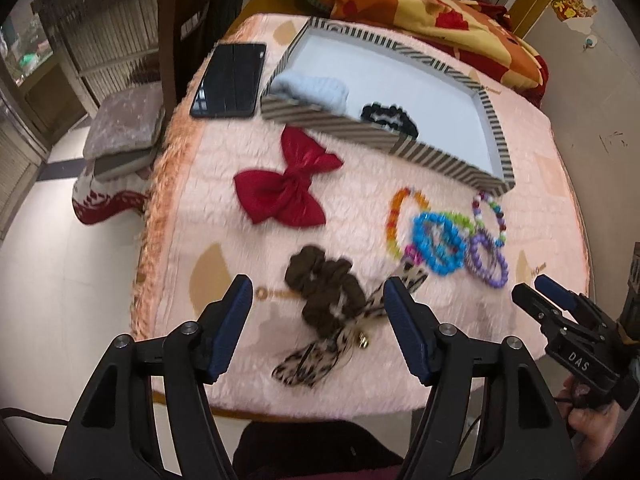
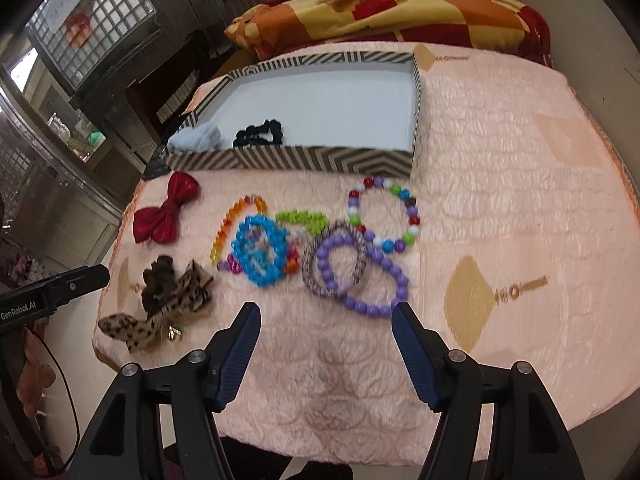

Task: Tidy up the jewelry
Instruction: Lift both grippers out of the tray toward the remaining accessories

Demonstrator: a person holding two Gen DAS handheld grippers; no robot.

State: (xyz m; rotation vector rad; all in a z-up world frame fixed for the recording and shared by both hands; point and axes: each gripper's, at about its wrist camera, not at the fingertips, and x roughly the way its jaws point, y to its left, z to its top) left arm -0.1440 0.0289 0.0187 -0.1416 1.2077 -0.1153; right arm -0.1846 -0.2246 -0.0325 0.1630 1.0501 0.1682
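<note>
A striped box (image 1: 362, 134) (image 2: 288, 158) stands on the pink cloth and holds a pale blue scrunchie (image 1: 312, 88) (image 2: 196, 138) and a black scrunchie (image 1: 390, 118) (image 2: 258, 132). In front of it lie a red bow (image 1: 290, 184) (image 2: 166, 208), a brown scrunchie (image 1: 320, 284) (image 2: 160, 280), a leopard-print bow (image 1: 320, 344) (image 2: 160, 320) and several bead bracelets, among them blue (image 1: 438, 244) (image 2: 260, 252) and purple (image 1: 486, 258) (image 2: 360, 276). My left gripper (image 1: 318, 300) hangs open over the brown scrunchie. My right gripper (image 2: 326, 324) (image 1: 536, 288) is open, just short of the purple bracelet.
A black tablet (image 1: 230, 80) lies left of the box. A patterned blanket (image 1: 420, 4) (image 2: 380, 8) is heaped behind the table. A chair with a cushion (image 1: 124, 124) stands at the left. A hand (image 1: 592, 420) holds the right gripper.
</note>
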